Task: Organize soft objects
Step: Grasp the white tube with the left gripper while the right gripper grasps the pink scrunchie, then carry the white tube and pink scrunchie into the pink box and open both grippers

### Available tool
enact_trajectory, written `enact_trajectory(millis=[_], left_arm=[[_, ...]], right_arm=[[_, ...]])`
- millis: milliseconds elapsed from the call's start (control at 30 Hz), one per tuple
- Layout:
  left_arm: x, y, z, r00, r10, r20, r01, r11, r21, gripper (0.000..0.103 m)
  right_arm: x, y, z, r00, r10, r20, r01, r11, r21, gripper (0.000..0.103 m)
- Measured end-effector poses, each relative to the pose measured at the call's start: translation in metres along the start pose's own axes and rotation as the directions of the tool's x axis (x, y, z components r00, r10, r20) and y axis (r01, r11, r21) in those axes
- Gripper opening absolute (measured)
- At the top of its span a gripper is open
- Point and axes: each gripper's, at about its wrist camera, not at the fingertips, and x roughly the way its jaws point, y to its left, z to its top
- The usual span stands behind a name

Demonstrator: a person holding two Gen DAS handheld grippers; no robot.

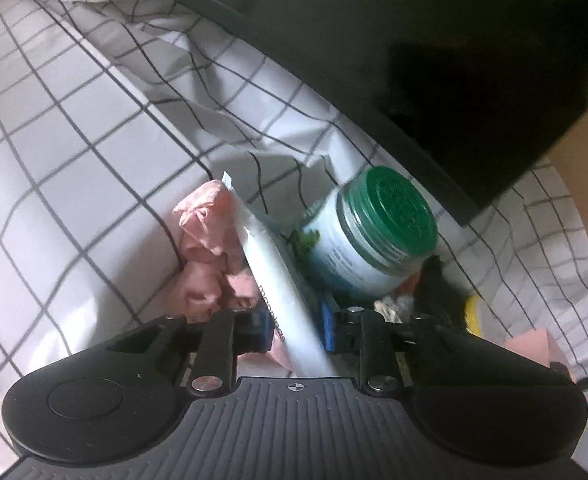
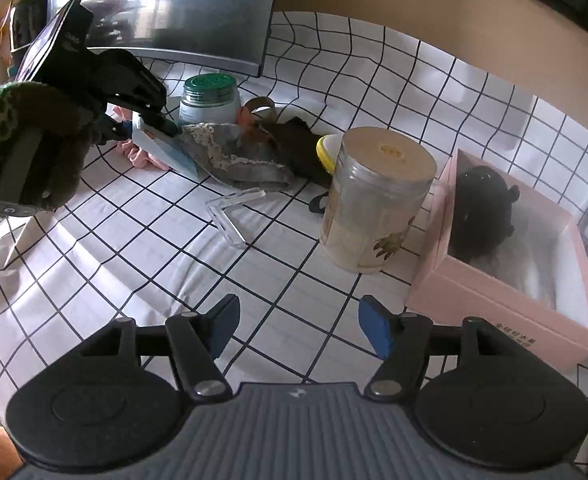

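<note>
Bench, grid cloth | pink box at right edge, dark plush inside | soft pile near back edge beside green-lidded jar | left claw clamped on white tissue pack there | right claw wide, empty.

Free: open checked cloth ahead of your right gripper, jaws apart over bare squares | Obstacles: clear angle piece mid-cloth; tall jar and pink box to the right | Crowded: fabric pile by green-lidded jar, dark monitor behind | Left gripper occupies that corner.
</note>
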Motion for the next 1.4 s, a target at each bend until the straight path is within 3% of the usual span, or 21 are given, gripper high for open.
enact_trajectory(millis=[233, 367, 567, 700, 967, 1067, 1133, 1233, 1400], left_arm=[[-0.052, 0.011, -0.026, 0.995, -0.094, 0.015, 0.091, 0.989, 0.119, 0.017], [-0.097, 0.038, -0.033, 0.989, -0.139, 0.040, 0.134, 0.985, 0.111, 0.017], [-0.149, 0.079, -0.029, 0.986, -0.031, 0.163, 0.017, 0.996, 0.084, 0.017], [-0.161, 0.097, -0.024, 0.982, -0.013, 0.186, 0.003, 0.999, 0.054, 0.017], [-0.164, 0.109, -0.023, 0.984, -0.023, 0.178, 0.015, 0.999, 0.049, 0.017], [-0.161, 0.109, -0.021, 0.985, -0.016, 0.174, 0.007, 0.999, 0.054, 0.017], [-0.160, 0.107, -0.017, 0.984, -0.020, 0.176, 0.010, 0.998, 0.060, 0.017], [-0.155, 0.100, -0.011, 0.984, -0.031, 0.178, 0.016, 0.997, 0.082, 0.017], [-0.143, 0.081, -0.002, 0.982, -0.069, 0.173, 0.048, 0.991, 0.125, 0.017]], right_arm=[[0.010, 0.011, 0.020, 0.999, 0.033, 0.022, -0.033, 0.999, -0.012, 0.066], [0.025, 0.033, 0.041, 0.994, 0.105, 0.028, -0.104, 0.993, -0.051, 0.066], [0.056, 0.085, 0.079, 0.973, 0.219, 0.071, -0.206, 0.966, -0.158, 0.066], [0.087, 0.117, 0.117, 0.956, 0.281, 0.082, -0.262, 0.947, -0.184, 0.066], [0.164, 0.141, 0.166, 0.933, 0.353, -0.070, -0.358, 0.931, -0.068, 0.065], [0.178, 0.143, 0.168, 0.925, 0.362, -0.112, -0.368, 0.929, -0.041, 0.048], [0.180, 0.145, 0.168, 0.922, 0.362, -0.135, -0.371, 0.927, -0.048, 0.023], [0.169, 0.138, 0.166, 0.916, 0.374, -0.146, -0.383, 0.923, -0.036, 0.016], [0.129, 0.114, 0.164, 0.915, 0.390, -0.102, -0.393, 0.919, -0.016, 0.013]])
